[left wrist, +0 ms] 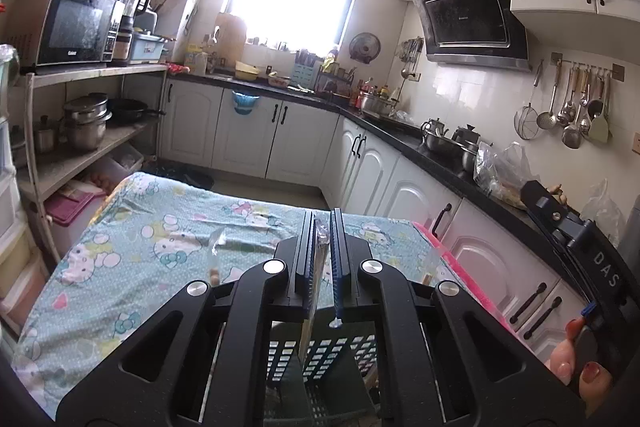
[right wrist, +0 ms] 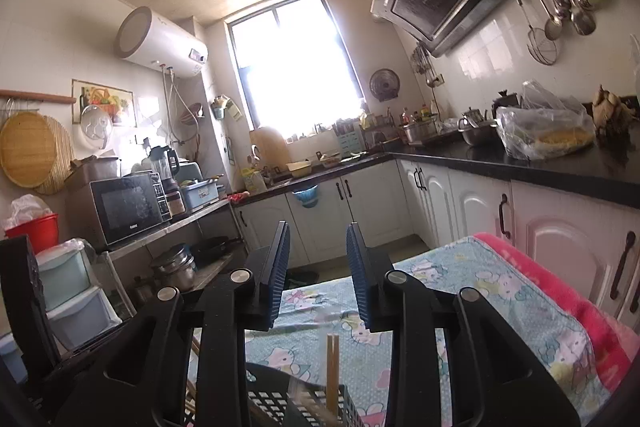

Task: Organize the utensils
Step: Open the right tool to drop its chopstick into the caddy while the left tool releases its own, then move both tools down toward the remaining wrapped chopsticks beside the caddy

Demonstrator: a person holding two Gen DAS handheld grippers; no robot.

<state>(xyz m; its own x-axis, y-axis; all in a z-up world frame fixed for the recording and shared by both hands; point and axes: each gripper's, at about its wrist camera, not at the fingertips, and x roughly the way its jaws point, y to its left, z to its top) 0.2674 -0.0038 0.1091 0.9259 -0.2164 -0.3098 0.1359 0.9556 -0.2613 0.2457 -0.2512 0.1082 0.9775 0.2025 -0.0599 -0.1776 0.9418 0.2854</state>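
Note:
My left gripper (left wrist: 322,227) is shut on a clear plastic-wrapped utensil packet (left wrist: 317,267) that hangs down between the fingers into a black slotted utensil basket (left wrist: 320,355) below. Another wrapped utensil (left wrist: 214,255) lies on the Hello Kitty tablecloth (left wrist: 160,227). My right gripper (right wrist: 318,259) is open and empty above the same cloth (right wrist: 460,279). Below it, wooden chopsticks (right wrist: 332,367) stand upright in the black basket (right wrist: 280,403). The right gripper's body (left wrist: 576,247) shows at the right of the left wrist view.
White cabinets (left wrist: 280,131) and a black counter (right wrist: 520,163) with pots and plastic bags run along the far and right sides. A shelf with a microwave (left wrist: 76,23) stands left. A pink towel (right wrist: 560,287) edges the table's right side.

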